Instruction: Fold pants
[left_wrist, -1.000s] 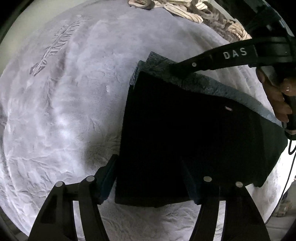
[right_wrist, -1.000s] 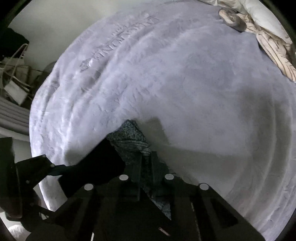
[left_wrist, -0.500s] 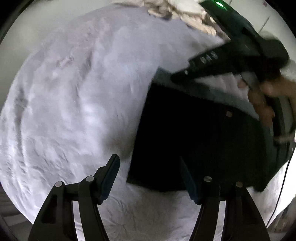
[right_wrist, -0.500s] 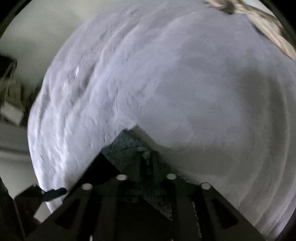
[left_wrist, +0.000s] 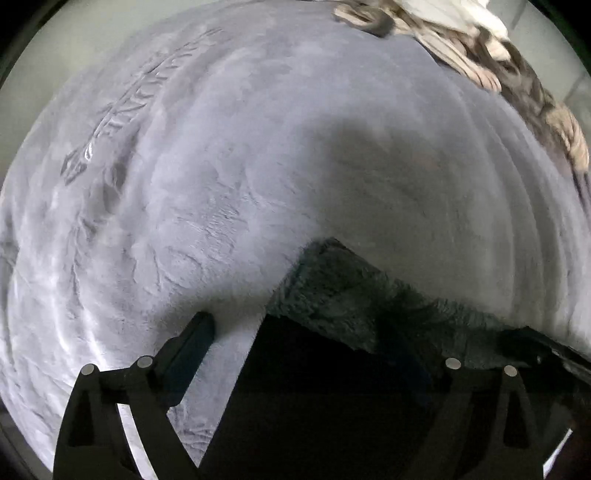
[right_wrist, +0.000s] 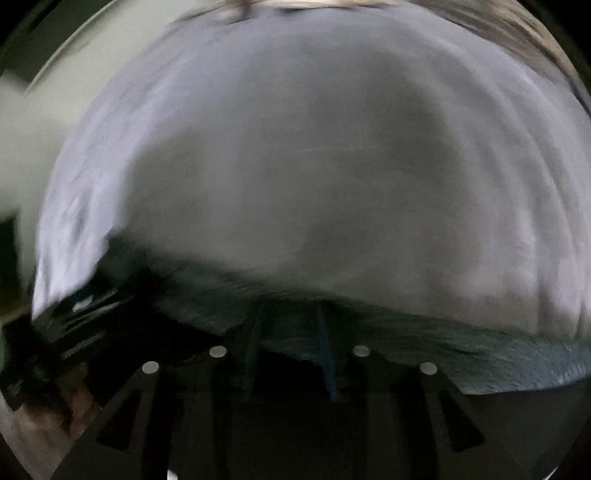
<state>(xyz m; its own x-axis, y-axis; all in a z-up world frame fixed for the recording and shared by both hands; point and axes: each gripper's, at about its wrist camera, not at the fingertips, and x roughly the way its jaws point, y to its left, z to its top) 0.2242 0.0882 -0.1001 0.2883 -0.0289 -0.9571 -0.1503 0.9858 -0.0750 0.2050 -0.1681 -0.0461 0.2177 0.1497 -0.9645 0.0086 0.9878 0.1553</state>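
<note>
Folded black pants (left_wrist: 332, 398) with a fleecy grey lining (left_wrist: 354, 295) lie on a pale grey plush blanket (left_wrist: 258, 166). My left gripper (left_wrist: 306, 343) points down at their near left corner. Its jaws are opening wide, the left finger (left_wrist: 195, 332) on bare blanket and the other lost against the black cloth; neither pad presses on the pants. In the blurred right wrist view my right gripper (right_wrist: 288, 350) hangs over the lining's edge (right_wrist: 480, 350). Its jaws are opening, a narrow gap between them with lining showing through. The left gripper (right_wrist: 74, 321) blurs at the left edge.
Crumpled beige and white cloth (left_wrist: 480, 55) lies at the blanket's far right edge. Embossed lettering (left_wrist: 129, 110) marks the blanket at the left. A hand (right_wrist: 74, 406) shows at the lower left of the right wrist view. The blanket's left edge (right_wrist: 48, 240) drops to a pale floor.
The left gripper's jaws have widened, and the pants now sit lower right in its view. The right gripper's jaws, shut on the lining's corner before, have parted and rolled along the lining's edge.
</note>
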